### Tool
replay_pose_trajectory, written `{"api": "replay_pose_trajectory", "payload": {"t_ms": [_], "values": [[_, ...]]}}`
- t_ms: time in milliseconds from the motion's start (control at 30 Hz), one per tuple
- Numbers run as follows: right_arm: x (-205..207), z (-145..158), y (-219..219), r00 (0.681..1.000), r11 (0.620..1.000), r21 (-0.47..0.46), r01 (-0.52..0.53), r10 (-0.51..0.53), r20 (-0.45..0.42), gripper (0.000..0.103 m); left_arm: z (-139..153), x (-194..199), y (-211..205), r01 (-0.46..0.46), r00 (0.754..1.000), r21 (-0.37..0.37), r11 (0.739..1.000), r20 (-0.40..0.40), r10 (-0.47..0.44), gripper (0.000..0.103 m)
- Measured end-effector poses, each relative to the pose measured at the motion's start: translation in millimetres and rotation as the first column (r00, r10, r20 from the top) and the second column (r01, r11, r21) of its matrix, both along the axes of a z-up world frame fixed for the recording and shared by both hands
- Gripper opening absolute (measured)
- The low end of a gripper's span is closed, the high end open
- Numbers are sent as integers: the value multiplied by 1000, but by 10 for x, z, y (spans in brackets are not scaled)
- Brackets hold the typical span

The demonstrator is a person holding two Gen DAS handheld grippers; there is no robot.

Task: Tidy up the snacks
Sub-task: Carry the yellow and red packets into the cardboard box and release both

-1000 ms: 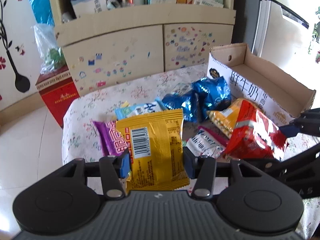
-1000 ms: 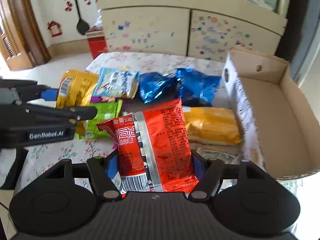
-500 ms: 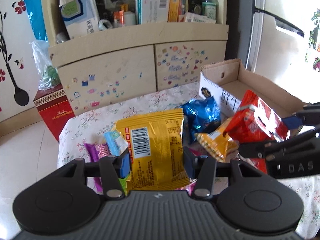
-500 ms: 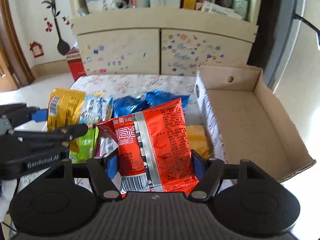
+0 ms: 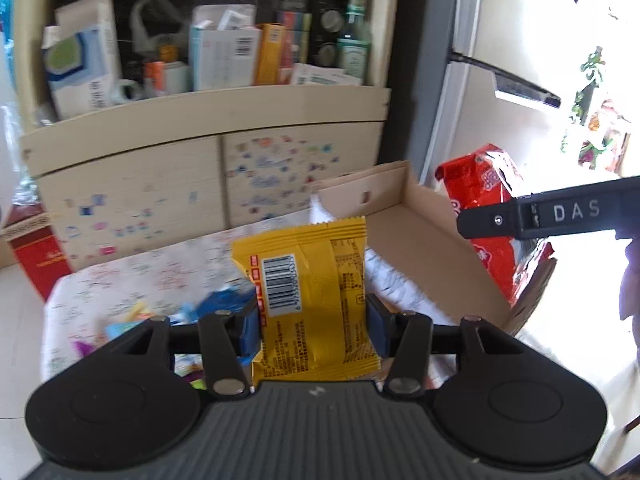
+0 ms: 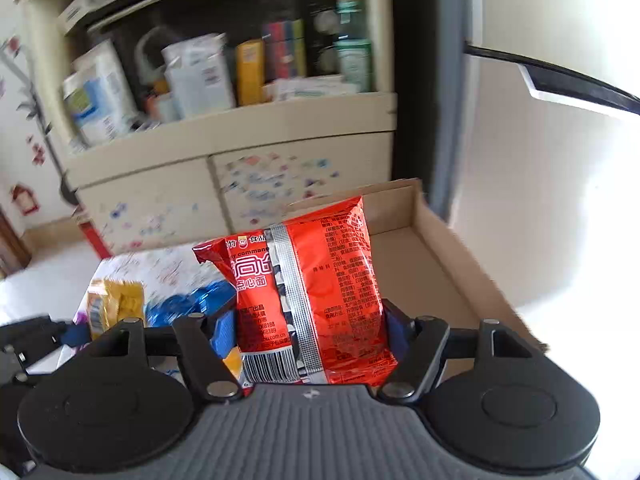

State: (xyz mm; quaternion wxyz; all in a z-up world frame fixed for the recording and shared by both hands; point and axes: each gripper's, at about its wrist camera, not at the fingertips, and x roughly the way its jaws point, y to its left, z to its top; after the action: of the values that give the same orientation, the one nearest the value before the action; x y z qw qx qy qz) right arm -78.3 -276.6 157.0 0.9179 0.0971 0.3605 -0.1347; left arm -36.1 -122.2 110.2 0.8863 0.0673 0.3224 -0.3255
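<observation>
A crinkled yellow foil snack packet (image 5: 312,296) with a barcode is gripped upright between the blue pads of the left claw (image 5: 311,322). A shiny red noodle packet (image 6: 316,300) with a silver seam is clamped upright in the right claw (image 6: 310,330). Beyond both claws, an open brown cardboard box (image 5: 424,240) is seen on the floral-clothed table (image 5: 160,276); blue packets (image 6: 180,306) lie left of the right claw.

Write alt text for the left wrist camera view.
The left tongs grip a yellow snack packet, barcode showing, in front of an open cardboard box. At right, the other tongs hold a red packet; a cluttered shelf stands behind.
</observation>
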Motion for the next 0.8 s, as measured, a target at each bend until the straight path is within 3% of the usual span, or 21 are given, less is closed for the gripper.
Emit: {"api": "replay_pose_trajectory", "payload": {"t_ms": [267, 533, 600, 733, 767, 800], "values": [[-72, -29, -387, 985, 983, 56, 172, -172, -6, 76, -34, 19, -668, 116, 993, -31, 993, -22, -116, 51], [-99, -38, -598, 966, 962, 87, 258, -260, 9, 75, -197, 13, -1310, 185, 981, -25, 982, -51, -186, 52], [-75, -90, -651, 962, 956, 113, 272, -272, -11, 75, -292, 40, -1455, 178, 981, 14, 984, -75, -176, 65], [-67, -141, -737, 953, 934, 192, 301, -304, -18, 78, -387, 7, -1564, 201, 977, 63, 978, -86, -195, 78], [-68, -145, -745, 951, 929, 209, 305, -309, -16, 84, -397, -5, -1576, 193, 980, 90, 977, -74, -187, 88], [-81, -145, -746, 949, 925, 222, 310, -315, -14, 88, -404, -13, -1581, 182, 982, 114, 977, -62, -176, 91]]}}
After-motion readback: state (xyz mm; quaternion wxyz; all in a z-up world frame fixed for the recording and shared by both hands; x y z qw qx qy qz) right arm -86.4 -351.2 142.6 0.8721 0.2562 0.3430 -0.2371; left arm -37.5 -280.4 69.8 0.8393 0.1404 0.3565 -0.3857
